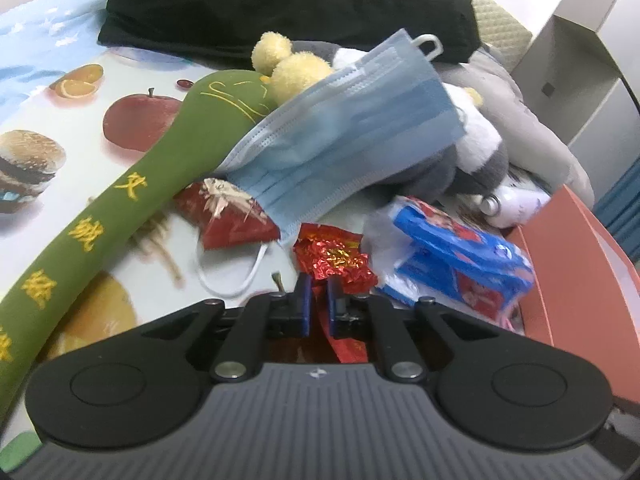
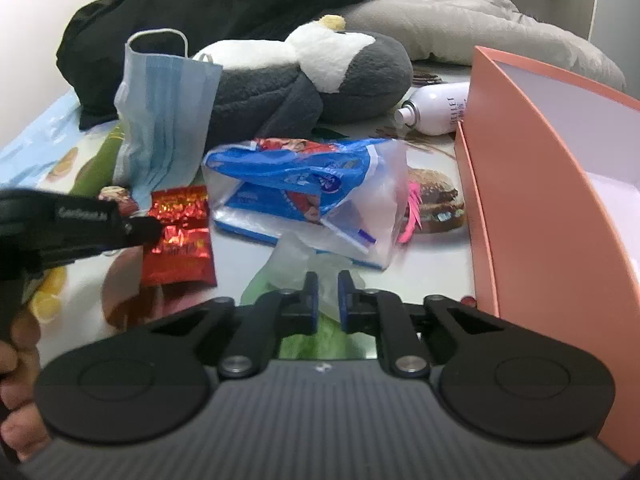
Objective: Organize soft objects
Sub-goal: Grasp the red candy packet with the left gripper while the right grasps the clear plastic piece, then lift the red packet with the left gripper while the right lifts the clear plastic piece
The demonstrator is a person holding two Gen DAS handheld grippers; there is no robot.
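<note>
Two grippers are seen at work on a bench [image 1: 36, 92] covered with a food-print cloth. The left gripper [image 1: 319, 298] is closed on the near edge of a red foil packet [image 1: 334, 260], which lies on the cloth just in front of it; in the right wrist view the same gripper [image 2: 154, 229] is seen reaching in from the left onto the packet [image 2: 180, 236]. The right gripper [image 2: 328, 300] is nearly closed, with a thin clear plastic bag [image 2: 304, 256] pinched between its pads. Beyond that bag a blue tissue pack [image 2: 296, 188] is lying in clear wrapping. A blue mask [image 1: 344, 136] is draped over a green plush [image 1: 132, 184] and a second red packet [image 1: 230, 216]. Behind these, a grey and white plush [image 2: 304, 80] is lying on its side, with a yellow plush [image 1: 292, 66] beside it and a black garment [image 1: 280, 4] heaped at the back. A white bottle [image 2: 436, 110] is lying near an orange box [image 2: 532, 184], which stands open at the right.
</note>
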